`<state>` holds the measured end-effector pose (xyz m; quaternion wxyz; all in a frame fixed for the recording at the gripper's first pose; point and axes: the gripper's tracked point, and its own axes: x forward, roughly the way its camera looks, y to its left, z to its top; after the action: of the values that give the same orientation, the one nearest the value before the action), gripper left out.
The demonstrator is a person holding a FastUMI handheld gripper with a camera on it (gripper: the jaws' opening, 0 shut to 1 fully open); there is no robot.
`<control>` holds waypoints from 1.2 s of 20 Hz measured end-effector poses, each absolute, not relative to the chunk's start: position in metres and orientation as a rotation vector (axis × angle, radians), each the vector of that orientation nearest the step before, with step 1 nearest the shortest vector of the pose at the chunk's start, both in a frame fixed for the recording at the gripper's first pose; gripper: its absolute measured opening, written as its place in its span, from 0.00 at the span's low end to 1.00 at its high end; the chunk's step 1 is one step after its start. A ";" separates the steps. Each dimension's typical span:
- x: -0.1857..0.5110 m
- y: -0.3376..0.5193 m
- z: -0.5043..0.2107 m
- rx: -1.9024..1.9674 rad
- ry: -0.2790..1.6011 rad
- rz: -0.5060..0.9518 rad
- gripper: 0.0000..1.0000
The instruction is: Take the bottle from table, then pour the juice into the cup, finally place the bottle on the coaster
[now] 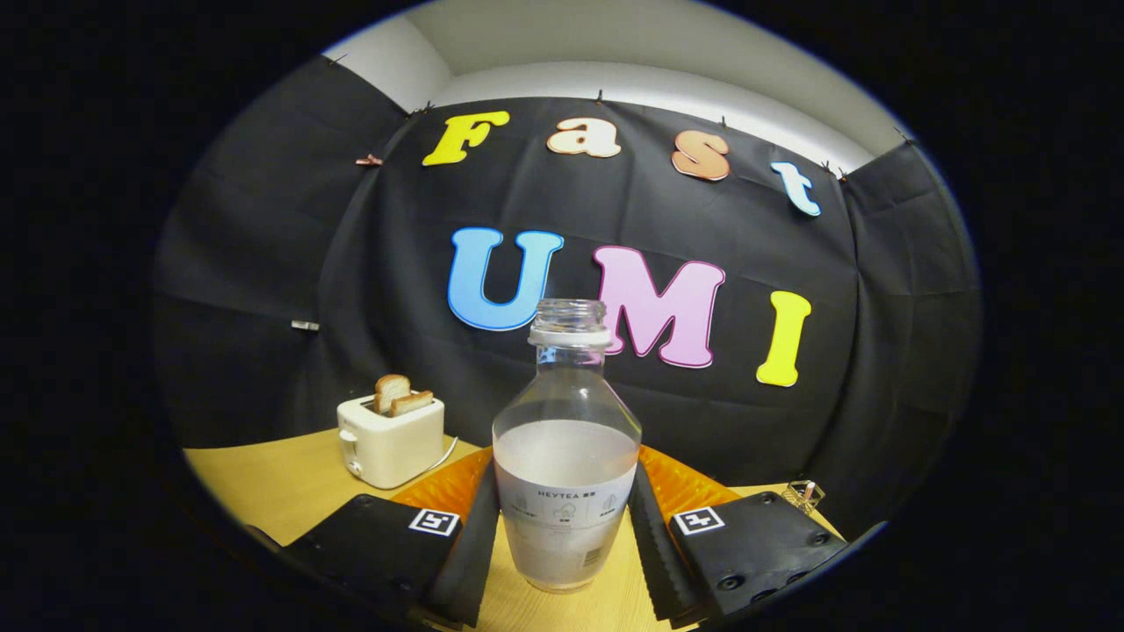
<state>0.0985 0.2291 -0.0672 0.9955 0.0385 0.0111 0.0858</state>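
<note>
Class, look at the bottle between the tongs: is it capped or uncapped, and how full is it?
Uncapped: the bottle shows an open threaded mouth. Pale juice fills it to roughly half. It stands upright on the table, between the tongs.

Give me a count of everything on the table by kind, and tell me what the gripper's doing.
Bottle, uncapped, part full: 1
Toaster: 1
Toast slices in the toaster: 2
Small clear object at the table's far edge, too small to identify: 1
Total: 5
The gripper has a finger on each side of the bottle's lower body; contact cannot be told.
</note>
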 end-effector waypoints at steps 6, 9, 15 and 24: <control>0.142 0.222 -0.114 0.135 0.029 0.119 0.74; 0.155 0.227 -0.154 0.145 0.059 0.111 0.74; 0.170 0.232 -0.227 0.147 0.126 0.102 0.74; 0.183 0.244 -0.260 0.136 0.160 0.120 0.75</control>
<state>0.1830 0.2445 -0.2602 0.9927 0.0676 0.0796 0.0601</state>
